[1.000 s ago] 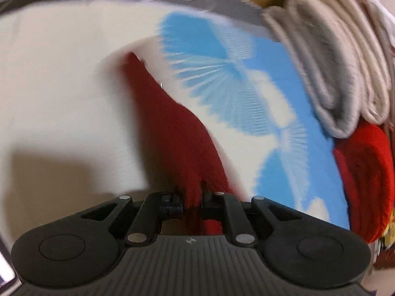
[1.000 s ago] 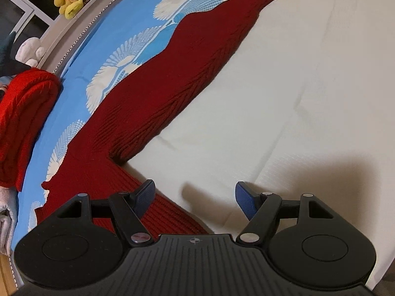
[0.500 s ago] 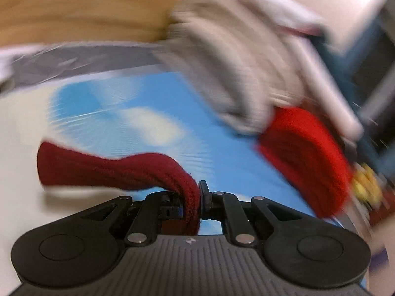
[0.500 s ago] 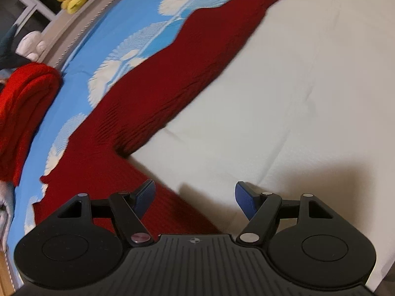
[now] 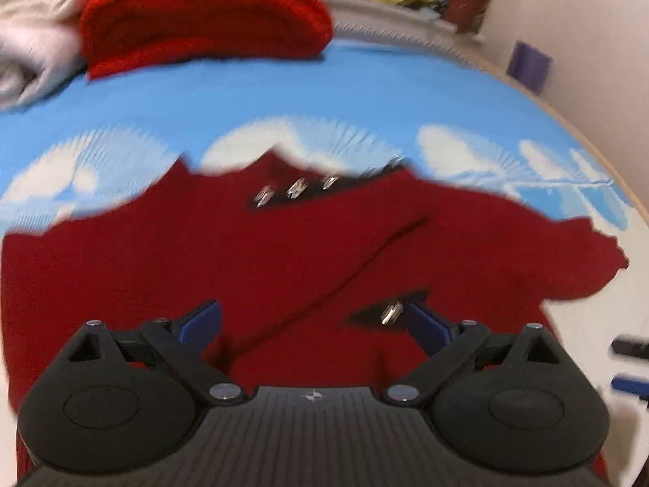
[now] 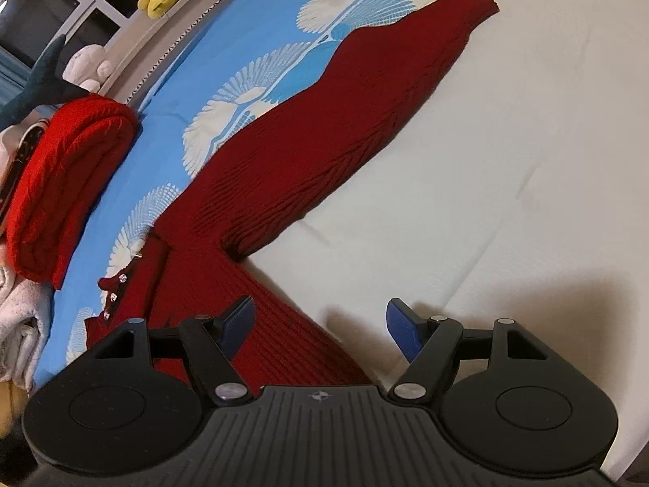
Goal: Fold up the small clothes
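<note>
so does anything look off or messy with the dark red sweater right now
One sleeve of the dark red sweater lies stretched straight out across the bed, not folded in. No damage shows.

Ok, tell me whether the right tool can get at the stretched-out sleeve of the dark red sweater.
Probably yes. The right tool is open and empty, and the sleeve lies flat on the bedspread ahead of it with nothing across it.

Open cream bed [image 6: 507, 170] lies right of the dark red sweater [image 6: 324, 130]; folded red knit [image 6: 61, 186] and towels [image 6: 16, 308] block the left
</note>
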`<state>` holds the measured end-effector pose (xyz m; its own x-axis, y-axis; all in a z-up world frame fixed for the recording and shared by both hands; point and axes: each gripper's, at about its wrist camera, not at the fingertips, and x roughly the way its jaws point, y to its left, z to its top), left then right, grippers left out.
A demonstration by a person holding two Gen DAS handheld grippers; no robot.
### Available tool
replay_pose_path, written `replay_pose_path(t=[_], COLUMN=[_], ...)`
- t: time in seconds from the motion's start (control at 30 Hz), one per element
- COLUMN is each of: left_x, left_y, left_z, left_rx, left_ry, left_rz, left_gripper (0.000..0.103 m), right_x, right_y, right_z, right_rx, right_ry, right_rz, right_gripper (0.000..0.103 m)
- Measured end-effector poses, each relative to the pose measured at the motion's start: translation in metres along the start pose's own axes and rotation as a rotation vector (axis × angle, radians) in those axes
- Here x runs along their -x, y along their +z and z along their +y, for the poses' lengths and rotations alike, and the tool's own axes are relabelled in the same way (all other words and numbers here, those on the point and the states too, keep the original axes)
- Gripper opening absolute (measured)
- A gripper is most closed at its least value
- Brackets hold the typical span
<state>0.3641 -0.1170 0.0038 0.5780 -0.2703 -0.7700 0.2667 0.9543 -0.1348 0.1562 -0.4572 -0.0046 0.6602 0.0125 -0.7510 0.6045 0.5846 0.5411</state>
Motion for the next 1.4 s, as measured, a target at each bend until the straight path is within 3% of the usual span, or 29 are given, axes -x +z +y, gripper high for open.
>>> replay_pose_path(t=[0.07,0.17,0.3,0.43,0.5,0.6,0.67,0.77,0.9,0.97,1.03,1.07,1.37,1.4], left_x=[0.014,0.047,0.092,0.109,0.11,0.1,0.1,0.097,0.098,0.097,0.096,0.095,0.1,0.099], left_y=[-0.012,-0.034,-0.065,-0.08,-0.082,-0.08,-0.079,-0.079,-0.08,-0.079,-0.081,-0.081,-0.083,-0.083], left_z=[0.031,0.076,0.112,0.144,0.164,0.194,0.206,0.209,0.217,0.218,0.218,0.218,0.21,0.21], left_rx=[0.085,0.19,0.205,0.215,0.262,0.329,0.317,0.29,0.297,0.302,0.307,0.31,0.321,0.323], left_ry=[0.005,0.131,0.361,0.493,0.5,0.48,0.457,0.513,0.44,0.432,0.419,0.413,0.412,0.415], left_rz=[0.022,0.026,0.027,-0.009,-0.027,0.031,0.032,0.045,0.059,0.066,0.072,0.074,0.063,0.065], left_gripper=[0.099,0.099,0.103,0.103,0.103,0.103,0.102,0.103,0.102,0.102,0.102,0.102,0.102,0.102], right_x=[0.003,0.005,0.003,-0.004,-0.012,-0.039,-0.068,-0.113,-0.162,-0.173,-0.177,-0.18,-0.11,-0.114], right_y=[0.002,0.005,0.001,-0.013,-0.019,-0.017,-0.014,-0.014,-0.02,-0.024,-0.028,-0.028,-0.015,-0.013], right_z=[-0.002,-0.003,0.012,0.044,0.064,0.103,0.132,0.167,0.198,0.208,0.216,0.217,0.189,0.186], right_rx=[-0.002,-0.028,-0.021,0.056,0.102,0.191,0.236,0.236,0.191,0.201,0.239,0.246,0.114,0.128], right_ry=[0.012,0.057,0.159,0.247,0.276,0.276,0.254,0.198,0.181,0.167,0.149,0.14,0.134,0.117], right_rz=[-0.01,-0.014,-0.003,0.02,0.05,0.094,0.111,0.116,0.112,0.054,0.004,0.009,-0.032,-0.024], right_gripper=[0.073,0.074,0.074,0.074,0.074,0.075,0.075,0.075,0.074,0.074,0.045,0.008,0.009,0.015])
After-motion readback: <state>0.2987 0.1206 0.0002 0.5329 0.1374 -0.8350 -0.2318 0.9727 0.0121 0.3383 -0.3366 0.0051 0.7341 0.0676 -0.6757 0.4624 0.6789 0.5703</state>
